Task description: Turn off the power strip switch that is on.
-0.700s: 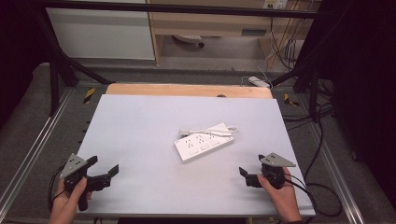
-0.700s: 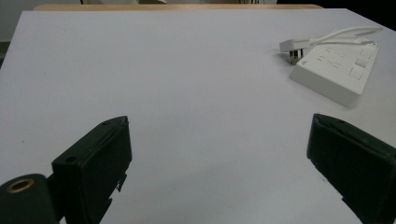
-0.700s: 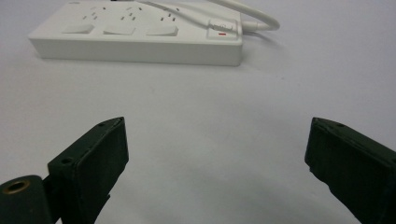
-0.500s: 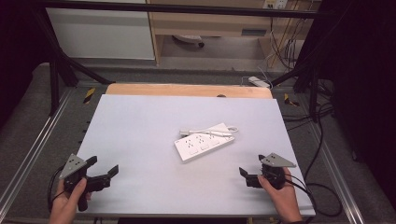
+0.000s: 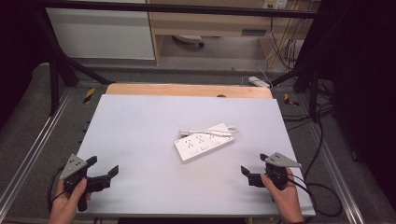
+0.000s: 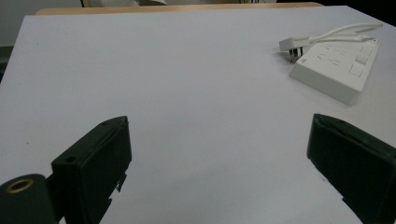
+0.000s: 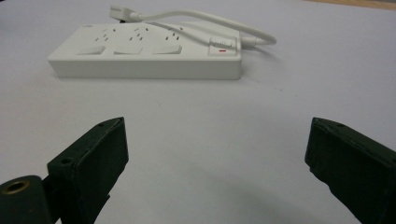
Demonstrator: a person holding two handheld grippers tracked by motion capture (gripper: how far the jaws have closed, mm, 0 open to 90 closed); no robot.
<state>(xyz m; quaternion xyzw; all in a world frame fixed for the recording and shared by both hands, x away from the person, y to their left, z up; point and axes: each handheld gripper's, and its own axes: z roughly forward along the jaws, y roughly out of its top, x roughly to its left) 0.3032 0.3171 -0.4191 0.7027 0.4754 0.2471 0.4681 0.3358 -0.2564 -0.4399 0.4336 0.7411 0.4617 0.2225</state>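
A white power strip (image 5: 204, 143) lies flat near the middle of the white table (image 5: 140, 126), its white cord (image 5: 219, 132) and plug (image 5: 185, 132) folded along its far side. My left gripper (image 5: 103, 166) rests at the front left corner, open and empty, aimed toward the strip. My right gripper (image 5: 254, 169) sits at the front right, open with nothing between its jaws. The strip (image 6: 336, 67) lies at the upper right in the left gripper view, the plug (image 6: 292, 46) beside it. Straight ahead in the right gripper view is the strip (image 7: 144, 56), with its red-marked switch (image 7: 223, 46) at its right end.
A wooden board (image 5: 187, 89) edges the table's far side. Metal rails (image 5: 28, 158) run along both sides, with black cables (image 5: 322, 135) on the floor at the right. A white cabinet (image 5: 100, 32) and a second power strip (image 5: 258, 81) stand beyond the table.
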